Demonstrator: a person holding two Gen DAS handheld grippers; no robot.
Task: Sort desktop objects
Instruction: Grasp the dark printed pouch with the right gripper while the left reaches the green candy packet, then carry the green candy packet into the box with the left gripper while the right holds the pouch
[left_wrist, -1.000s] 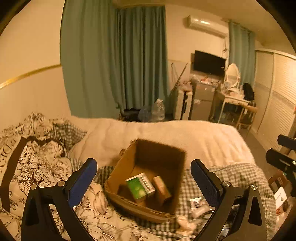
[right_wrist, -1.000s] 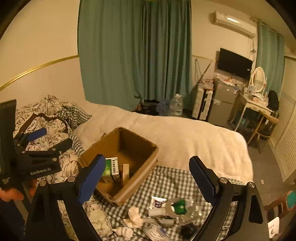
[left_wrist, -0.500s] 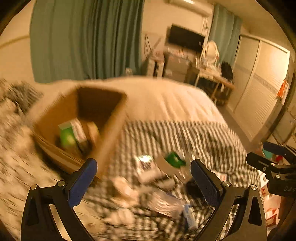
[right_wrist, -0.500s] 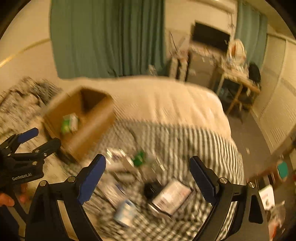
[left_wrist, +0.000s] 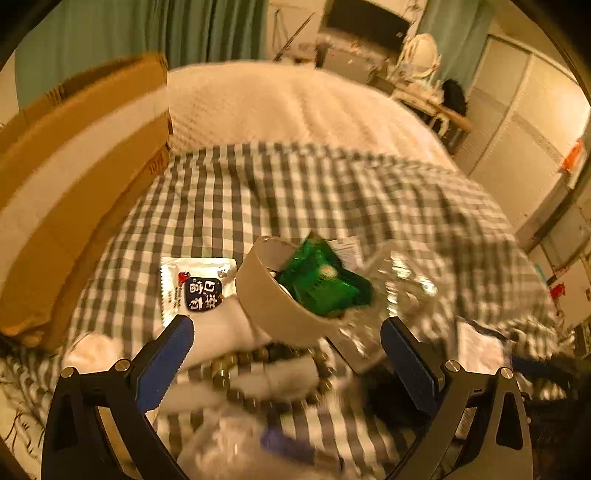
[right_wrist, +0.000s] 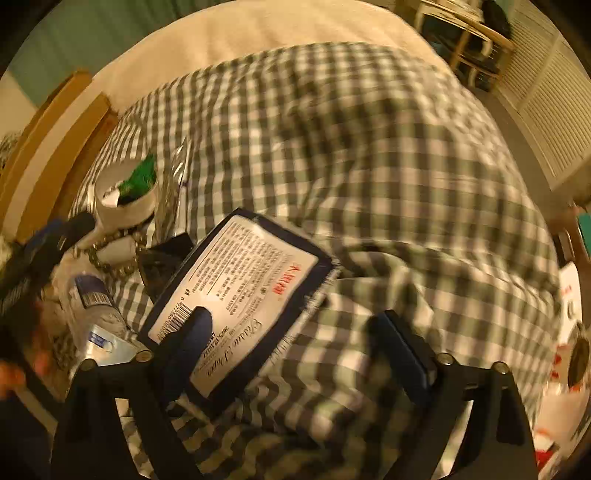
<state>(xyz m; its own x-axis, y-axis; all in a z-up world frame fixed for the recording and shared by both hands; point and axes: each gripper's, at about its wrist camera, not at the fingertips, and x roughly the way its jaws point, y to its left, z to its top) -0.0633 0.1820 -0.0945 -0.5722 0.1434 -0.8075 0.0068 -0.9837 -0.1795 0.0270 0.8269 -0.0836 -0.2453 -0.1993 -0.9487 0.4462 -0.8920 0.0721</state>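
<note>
the left gripper (left_wrist: 286, 349) is seen spread wide with nothing between its blue pads, hung low over a clutter on the checked cover (left_wrist: 295, 192). just ahead of it a tape roll (left_wrist: 269, 295) is found tilted, with a green packet (left_wrist: 325, 284) tucked in its ring. a white sachet (left_wrist: 195, 284) with a dark label is laid flat just left of the roll, touching it. a bead bracelet (left_wrist: 258, 369) is draped over a white object between the pads and the roll, blurred. crinkled clear wrap (left_wrist: 402, 284) is seen right of the green packet. the side of a cardboard box (left_wrist: 74, 184) is placed well to the left, resting on the cover.

the right gripper (right_wrist: 295, 339) is shown with its jaws just having been closing, yet parted, and nothing is pressed by them. its left pad is laid over the near corner of a flat dark-edged pack (right_wrist: 240, 291) with a white printed label; the pack's corner lies between the fingers, ungripped. left of the pack a small bottle (right_wrist: 96, 306) with a blue label is lying on its side. the tape roll (right_wrist: 125, 199) and beads (right_wrist: 118, 258) are seen further back left, with the left tool beside them, blurred.
</note>
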